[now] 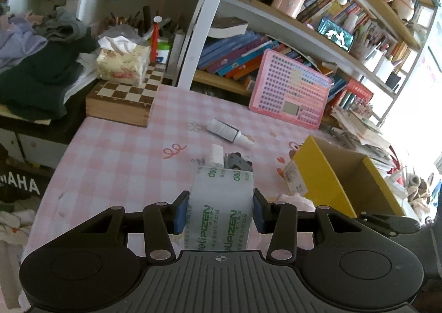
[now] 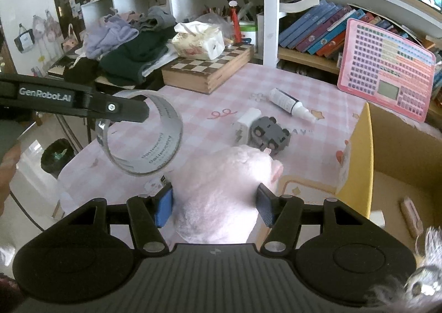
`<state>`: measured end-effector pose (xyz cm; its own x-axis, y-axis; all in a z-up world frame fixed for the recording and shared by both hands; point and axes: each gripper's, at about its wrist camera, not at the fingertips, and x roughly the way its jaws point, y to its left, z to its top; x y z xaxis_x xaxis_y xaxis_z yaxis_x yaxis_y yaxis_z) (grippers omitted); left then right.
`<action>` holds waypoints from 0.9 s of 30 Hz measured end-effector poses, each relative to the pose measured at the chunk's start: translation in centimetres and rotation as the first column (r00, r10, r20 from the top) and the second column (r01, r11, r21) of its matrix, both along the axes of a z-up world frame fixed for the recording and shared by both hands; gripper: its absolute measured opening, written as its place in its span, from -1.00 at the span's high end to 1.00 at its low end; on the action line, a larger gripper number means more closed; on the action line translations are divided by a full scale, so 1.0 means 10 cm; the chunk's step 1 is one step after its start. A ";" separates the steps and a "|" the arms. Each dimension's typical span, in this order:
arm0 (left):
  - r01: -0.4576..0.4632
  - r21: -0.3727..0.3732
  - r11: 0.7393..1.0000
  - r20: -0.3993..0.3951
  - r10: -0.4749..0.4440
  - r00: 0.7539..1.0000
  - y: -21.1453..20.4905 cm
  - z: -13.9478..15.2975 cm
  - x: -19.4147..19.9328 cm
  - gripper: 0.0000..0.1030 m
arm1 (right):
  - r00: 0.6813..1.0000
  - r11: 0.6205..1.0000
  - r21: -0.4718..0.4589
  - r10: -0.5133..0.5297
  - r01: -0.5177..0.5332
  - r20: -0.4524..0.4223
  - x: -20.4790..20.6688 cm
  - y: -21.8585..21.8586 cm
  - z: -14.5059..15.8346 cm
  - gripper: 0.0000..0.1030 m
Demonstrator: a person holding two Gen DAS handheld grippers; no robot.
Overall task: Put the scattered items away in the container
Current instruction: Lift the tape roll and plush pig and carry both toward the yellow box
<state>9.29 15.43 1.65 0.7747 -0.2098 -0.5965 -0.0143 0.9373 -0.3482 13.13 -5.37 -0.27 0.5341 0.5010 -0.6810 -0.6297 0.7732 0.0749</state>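
The left gripper [image 1: 218,212] clamped a tape roll [image 1: 222,202] and the right gripper [image 2: 214,206] squeezed a pink plush toy [image 2: 221,191], both off the desk [image 1: 124,153]. The yellow box [image 2: 356,158] already held something small, while a dropper bottle [image 2: 290,103], toy car [image 2: 269,133] and white block [image 2: 244,124] remained mid-desk.

On the worktop [image 2: 193,108] the toy car [image 2: 269,133] lies just beside a small block [image 2: 246,124], the bottle [image 2: 290,103] behind them. The box [image 2: 356,147] stands to their right, holding what may be an eraser [image 2: 411,216]. The chessboard [image 2: 207,70] sits back left.
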 end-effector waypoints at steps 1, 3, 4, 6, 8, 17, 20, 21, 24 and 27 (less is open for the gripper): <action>-0.001 -0.009 1.000 0.002 0.001 1.000 0.00 0.01 -0.05 0.15 | 1.000 1.000 0.001 -0.004 0.004 -0.003 -0.05 -0.01 0.01 -0.14; 0.001 -0.024 1.000 0.005 -0.001 1.000 -0.01 0.02 -0.14 0.15 | 1.000 1.000 0.006 -0.007 0.007 -0.006 -0.13 -0.03 0.03 -0.14; 0.003 -0.031 1.000 0.008 -0.003 1.000 -0.02 0.03 -0.19 0.15 | 1.000 1.000 0.007 -0.006 0.006 -0.006 -0.18 -0.05 0.04 -0.14; 0.009 -0.046 0.999 0.012 -0.008 1.000 -0.03 0.05 -0.28 0.15 | 1.000 1.000 0.009 -0.004 0.005 -0.006 -0.28 -0.09 0.07 -0.14; 0.015 -0.057 0.998 0.018 -0.014 1.000 -0.05 0.08 -0.36 0.15 | 1.000 1.000 0.012 -0.012 0.012 -0.006 -0.38 -0.14 0.10 -0.14; 0.061 -0.084 0.995 0.048 -0.057 0.997 -0.16 0.13 -0.61 0.15 | 0.993 0.993 0.040 -0.112 0.113 -0.022 -0.71 -0.39 0.16 -0.14; 0.083 -0.087 0.993 0.057 -0.078 0.995 -0.21 0.14 -0.65 0.15 | 0.991 0.990 0.045 -0.135 0.135 -0.015 -0.81 -0.45 0.17 -0.14; 0.091 -0.088 0.992 0.058 -0.086 0.995 -0.23 0.15 -0.66 0.15 | 0.990 0.989 0.045 -0.141 0.142 -0.014 -0.84 -0.46 0.17 -0.14; 0.120 -0.092 0.988 0.063 -0.115 0.991 -0.31 0.14 -0.67 0.15 | 0.986 0.985 0.040 -0.165 0.165 -0.018 -0.93 -0.53 0.15 -0.14; 0.155 -0.096 0.983 0.064 -0.149 0.987 -0.41 0.14 -0.67 0.15 | 0.979 0.978 0.040 -0.202 0.203 -0.022 -1.00 -0.63 0.14 -0.14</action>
<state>2.61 11.38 3.01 0.7608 -0.3848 -0.5226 0.1483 0.8870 -0.4373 3.11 -11.67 1.11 0.6154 0.4119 -0.6720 -0.4589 0.8804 0.1194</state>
